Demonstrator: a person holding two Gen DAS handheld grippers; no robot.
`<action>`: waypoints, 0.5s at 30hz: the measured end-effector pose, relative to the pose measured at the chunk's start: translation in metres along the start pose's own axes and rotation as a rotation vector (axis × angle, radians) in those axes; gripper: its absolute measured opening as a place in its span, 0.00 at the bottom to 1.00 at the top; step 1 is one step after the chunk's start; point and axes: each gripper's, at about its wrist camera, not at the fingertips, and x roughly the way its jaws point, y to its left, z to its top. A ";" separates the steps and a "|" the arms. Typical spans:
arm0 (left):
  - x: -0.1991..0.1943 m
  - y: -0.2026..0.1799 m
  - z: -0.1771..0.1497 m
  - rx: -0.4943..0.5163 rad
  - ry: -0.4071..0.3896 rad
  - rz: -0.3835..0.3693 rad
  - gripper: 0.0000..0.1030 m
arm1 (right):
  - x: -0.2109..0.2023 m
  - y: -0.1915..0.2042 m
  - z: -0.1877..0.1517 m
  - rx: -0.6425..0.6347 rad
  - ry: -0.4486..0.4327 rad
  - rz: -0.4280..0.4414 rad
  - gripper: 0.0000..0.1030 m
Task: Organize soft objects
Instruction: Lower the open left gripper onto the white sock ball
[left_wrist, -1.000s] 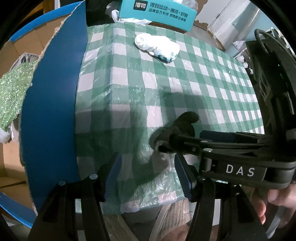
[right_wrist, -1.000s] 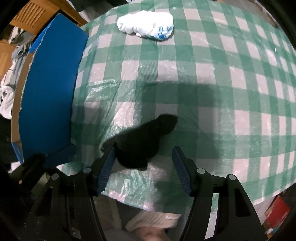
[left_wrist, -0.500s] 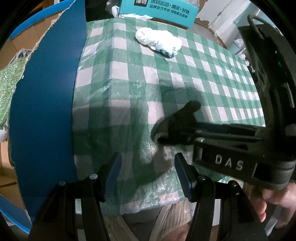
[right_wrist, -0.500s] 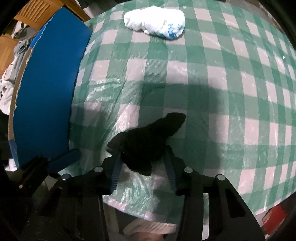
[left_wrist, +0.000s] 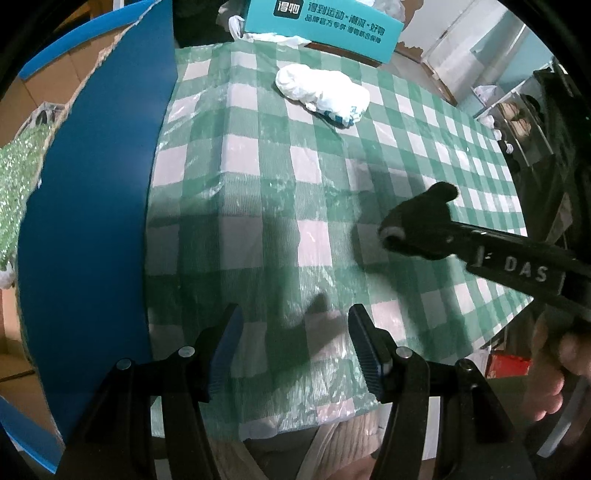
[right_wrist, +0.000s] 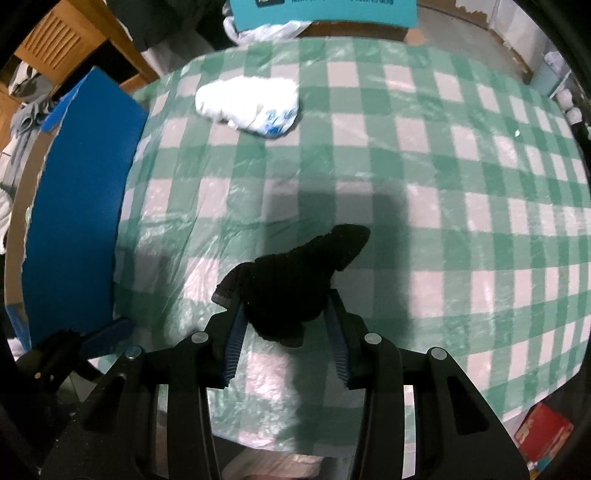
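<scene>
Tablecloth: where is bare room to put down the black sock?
Free: the wide middle of the tablecloth, between the white bundle and the black sock, and everything rightward. Crowded: the far edge by the teal box.

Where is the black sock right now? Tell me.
The black sock is clamped in the right gripper, near the front edge of the checked tablecloth; the white bundle lies at the far side.

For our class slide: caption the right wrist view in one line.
Right claw shut on a black sock above the green checked tablecloth.
</scene>
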 end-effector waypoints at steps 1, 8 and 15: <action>0.000 0.000 0.001 -0.001 -0.003 0.001 0.59 | -0.004 -0.002 0.001 -0.001 -0.011 -0.007 0.39; 0.005 -0.005 0.019 -0.023 -0.012 0.003 0.59 | -0.018 -0.012 0.012 -0.002 -0.064 -0.039 0.39; 0.007 -0.012 0.048 -0.034 -0.039 -0.030 0.70 | -0.031 -0.024 0.022 -0.009 -0.107 -0.076 0.39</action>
